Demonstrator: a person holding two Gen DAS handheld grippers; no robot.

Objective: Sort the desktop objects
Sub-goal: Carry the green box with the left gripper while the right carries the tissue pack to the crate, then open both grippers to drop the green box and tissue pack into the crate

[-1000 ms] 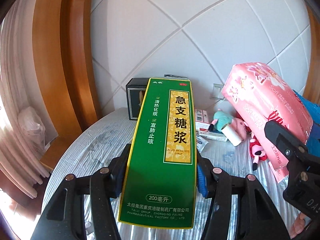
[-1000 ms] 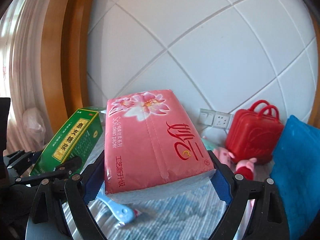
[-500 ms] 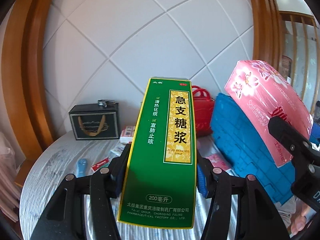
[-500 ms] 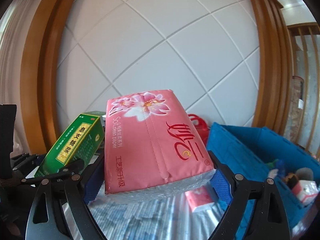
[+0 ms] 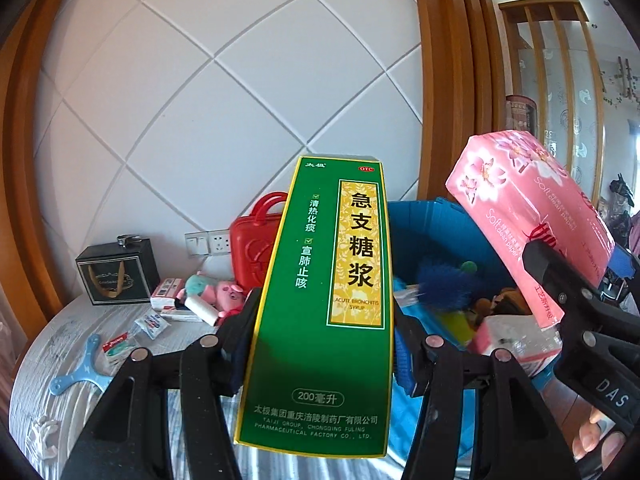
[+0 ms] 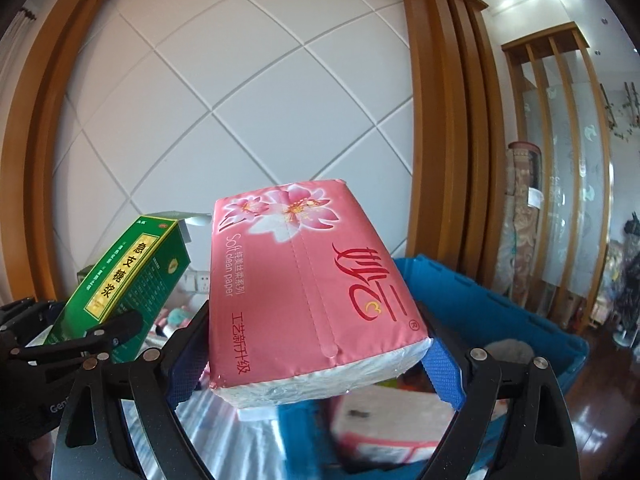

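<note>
The coming move turns on where the blue bin (image 5: 436, 220) lies from the two loads: it sits ahead and to the right of both grippers, off the right edge of the round table (image 5: 80, 340), and its open top is lower than either held thing. The right-hand load is the nearer; in the right wrist view the bin's rim runs directly beyond and below it.

Starting at the left, the left gripper (image 5: 320, 340) is pinched on the green syrup box (image 5: 332, 292), one finger against each long side. The box's long axis runs forward along the fingers and tilts upward, so its far end would lead into the bin. It is a tall, rigid carton, glossy green with a yellow label panel; in the right wrist view its top flap looks slightly lifted.

To the right, the right gripper (image 6: 316, 364) is clamped on the pink tissue pack (image 6: 304, 280), blue pads pressing its two short sides. The pack lies broad face up with its long axis pointing forward toward the bin. It is a soft, plastic-wrapped block with flower print, white tissue showing at the near end; it likely yields under the squeeze.

Both loads are probably bound for the bin, which already holds assorted items.
</note>
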